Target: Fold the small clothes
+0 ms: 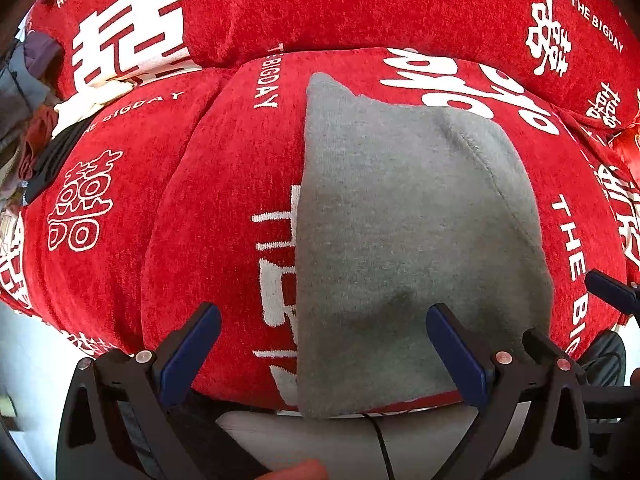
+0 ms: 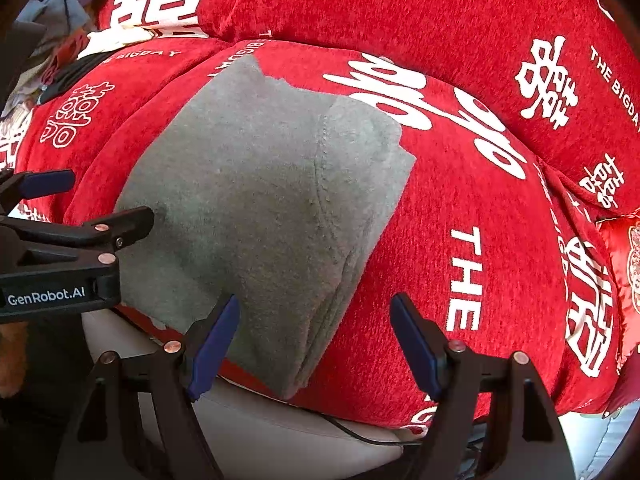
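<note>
A small grey garment [image 1: 404,232] lies folded on a red sofa cover [image 1: 224,208] with white lettering. It also shows in the right wrist view [image 2: 256,200], with a stitched seam and stacked layers at its right edge. My left gripper [image 1: 324,320] is open and empty, just above the garment's near end. My right gripper [image 2: 316,312] is open and empty over the garment's near right corner. The left gripper's fingers [image 2: 132,220] show at the left of the right wrist view. A right fingertip [image 1: 608,288] shows at the right edge of the left wrist view.
A pile of mixed clothes [image 1: 36,128] lies at the far left of the sofa, also in the right wrist view [image 2: 60,20]. A red back cushion [image 1: 360,4] rises behind. A black cable [image 2: 360,432] runs along the pale sofa front edge [image 2: 280,428].
</note>
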`<state>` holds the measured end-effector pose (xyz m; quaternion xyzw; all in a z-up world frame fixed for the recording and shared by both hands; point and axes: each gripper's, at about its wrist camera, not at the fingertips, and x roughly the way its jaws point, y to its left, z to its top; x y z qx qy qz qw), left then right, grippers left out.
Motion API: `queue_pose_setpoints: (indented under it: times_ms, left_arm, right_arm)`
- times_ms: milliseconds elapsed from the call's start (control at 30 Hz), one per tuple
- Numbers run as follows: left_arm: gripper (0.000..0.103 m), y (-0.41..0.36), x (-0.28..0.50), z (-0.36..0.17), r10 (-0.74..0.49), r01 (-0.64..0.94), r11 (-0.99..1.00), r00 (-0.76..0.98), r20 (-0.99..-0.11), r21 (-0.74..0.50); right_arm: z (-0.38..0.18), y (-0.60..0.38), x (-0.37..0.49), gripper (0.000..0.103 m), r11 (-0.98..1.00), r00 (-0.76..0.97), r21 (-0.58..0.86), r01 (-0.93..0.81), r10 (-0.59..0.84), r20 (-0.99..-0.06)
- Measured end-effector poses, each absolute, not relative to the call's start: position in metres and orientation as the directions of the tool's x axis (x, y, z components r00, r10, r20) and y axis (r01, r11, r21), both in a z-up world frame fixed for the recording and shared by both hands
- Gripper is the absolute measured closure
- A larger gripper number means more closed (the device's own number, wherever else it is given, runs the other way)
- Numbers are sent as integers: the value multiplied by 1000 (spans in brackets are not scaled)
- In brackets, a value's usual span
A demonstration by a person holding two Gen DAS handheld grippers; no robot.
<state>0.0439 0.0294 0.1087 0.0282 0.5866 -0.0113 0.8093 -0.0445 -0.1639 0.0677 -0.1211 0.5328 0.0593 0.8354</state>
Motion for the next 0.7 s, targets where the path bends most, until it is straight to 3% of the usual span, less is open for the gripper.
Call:
queue_pose_setpoints:
  times_ms: [700]
  left_arm:
    - [0,25,43,111,-7,65,998,316,-949,15]
  right_arm:
    - [69,-163,-45,23,962,424,-139,-234,-28,-905]
